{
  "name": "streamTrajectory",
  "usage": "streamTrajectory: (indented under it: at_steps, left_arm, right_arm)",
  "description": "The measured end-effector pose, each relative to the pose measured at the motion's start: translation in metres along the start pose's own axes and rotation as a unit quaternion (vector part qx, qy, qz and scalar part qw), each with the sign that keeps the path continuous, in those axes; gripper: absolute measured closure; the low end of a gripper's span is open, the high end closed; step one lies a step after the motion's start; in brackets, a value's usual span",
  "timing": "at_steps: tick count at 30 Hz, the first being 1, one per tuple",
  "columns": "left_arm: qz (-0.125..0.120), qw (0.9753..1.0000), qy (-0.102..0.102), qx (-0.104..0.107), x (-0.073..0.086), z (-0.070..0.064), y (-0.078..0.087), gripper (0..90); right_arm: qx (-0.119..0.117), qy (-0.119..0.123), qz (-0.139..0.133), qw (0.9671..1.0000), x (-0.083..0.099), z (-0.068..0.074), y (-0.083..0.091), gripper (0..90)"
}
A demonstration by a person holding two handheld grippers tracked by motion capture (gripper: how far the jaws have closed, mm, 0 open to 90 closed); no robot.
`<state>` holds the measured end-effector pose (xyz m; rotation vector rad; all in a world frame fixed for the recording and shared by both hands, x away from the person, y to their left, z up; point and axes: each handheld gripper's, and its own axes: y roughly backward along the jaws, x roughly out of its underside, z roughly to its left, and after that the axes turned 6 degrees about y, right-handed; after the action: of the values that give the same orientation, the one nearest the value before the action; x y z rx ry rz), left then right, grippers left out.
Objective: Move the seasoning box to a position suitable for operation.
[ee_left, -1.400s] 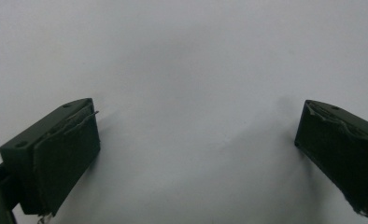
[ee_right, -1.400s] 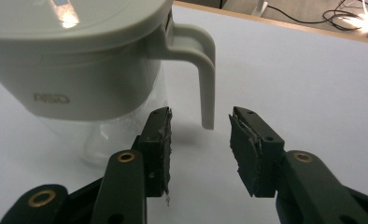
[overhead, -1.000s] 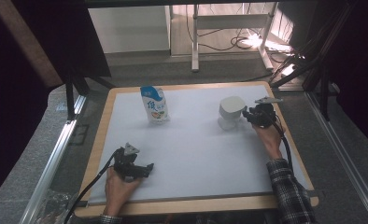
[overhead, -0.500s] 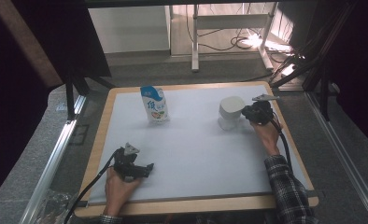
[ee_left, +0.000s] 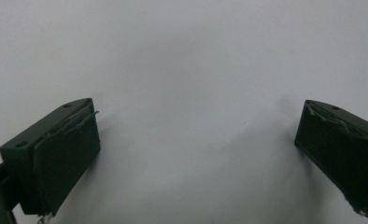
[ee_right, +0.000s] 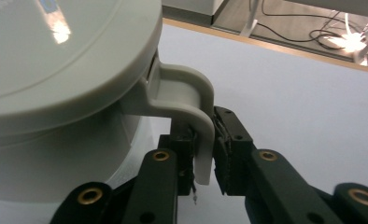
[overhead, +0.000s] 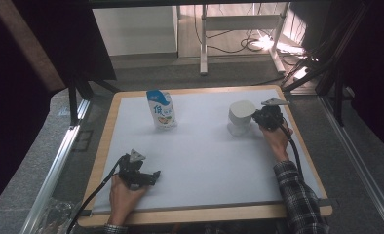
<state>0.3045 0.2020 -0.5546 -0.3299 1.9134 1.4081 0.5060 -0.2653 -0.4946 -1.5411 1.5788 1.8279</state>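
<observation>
The pale grey lidded plastic container [overhead: 240, 117] stands at the upper right of the white surface [overhead: 204, 161]. The right gripper [ee_right: 204, 154] clamps its curved handle [ee_right: 191, 107]. At lower left, the left gripper [overhead: 151, 176] rests wide apart, empty.
</observation>
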Motion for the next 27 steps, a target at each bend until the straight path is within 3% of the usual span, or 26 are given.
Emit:
streamTrajectory:
  at_steps: [5,7,15,18,27]
  left_arm:
    - [0.000,1.0000,0.000,0.000,0.000,0.000,0.000,0.0]
    - [0.000,1.0000,0.000,0.000,0.000,0.000,0.000,0.0]
    - [0.000,1.0000,0.000,0.000,0.000,0.000,0.000,0.0]
    - [0.000,1.0000,0.000,0.000,0.000,0.000,0.000,0.0]
    - [0.000,1.0000,0.000,0.000,0.000,0.000,0.000,0.0]
  right_arm:
    - [0.004,-0.006,0.005,1.0000,-0.001,0.001,0.001,80.0]
    - [-0.003,-0.025,0.005,0.9997,-0.001,0.001,0.001,80.3]
    - [0.004,-0.035,0.016,0.9993,-0.004,0.005,0.004,80.1]
    - [-0.004,-0.052,0.019,0.9985,-0.002,0.005,0.006,80.0]
    - [-0.015,-0.065,0.017,0.9976,-0.002,0.010,0.017,80.1]
